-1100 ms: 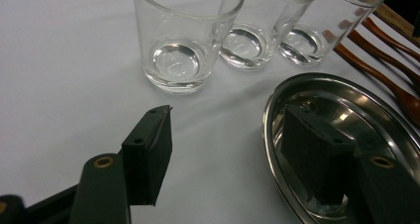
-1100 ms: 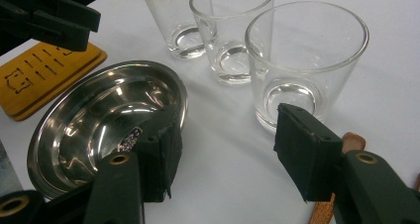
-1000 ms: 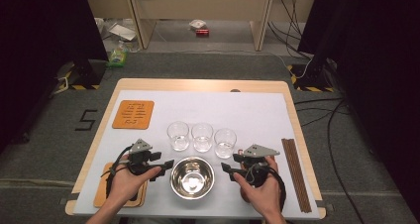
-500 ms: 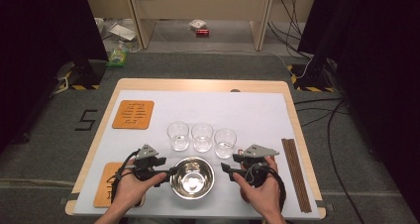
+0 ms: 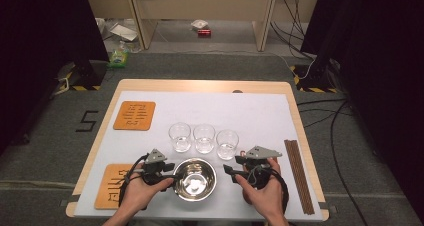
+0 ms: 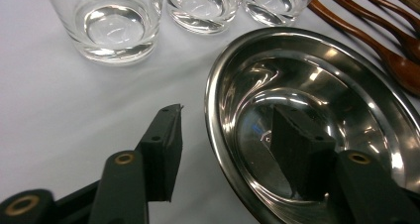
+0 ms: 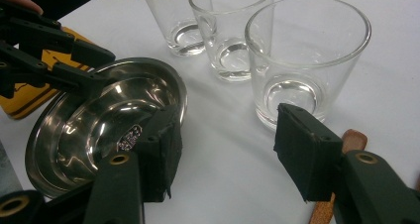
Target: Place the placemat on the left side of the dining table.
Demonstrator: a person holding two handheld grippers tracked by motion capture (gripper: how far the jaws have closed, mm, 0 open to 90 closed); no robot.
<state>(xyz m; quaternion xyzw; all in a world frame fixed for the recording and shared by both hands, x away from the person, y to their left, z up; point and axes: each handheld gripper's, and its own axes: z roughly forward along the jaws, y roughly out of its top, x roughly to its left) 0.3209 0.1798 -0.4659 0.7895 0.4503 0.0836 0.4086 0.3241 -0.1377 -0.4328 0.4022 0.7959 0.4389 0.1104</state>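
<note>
Steel bowl (image 6: 317, 120) sits at worktop's (image 5: 260, 111) near edge. Left gripper (image 6: 225, 149) wide open, straddling bowl rim, unclosed. Right gripper (image 7: 225, 144) open, empty. Likely grasp step; next: close on rim.

left gripper (image 5: 172, 172) moved right off the coaster (image 5: 111, 185) to the bowl (image 5: 195, 179), jaws now straddling its rim.

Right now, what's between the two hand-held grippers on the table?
The steel bowl sits between the left hand-held gripper and the right hand-held gripper in the high view. The left one's open jaws straddle its rim.
</note>
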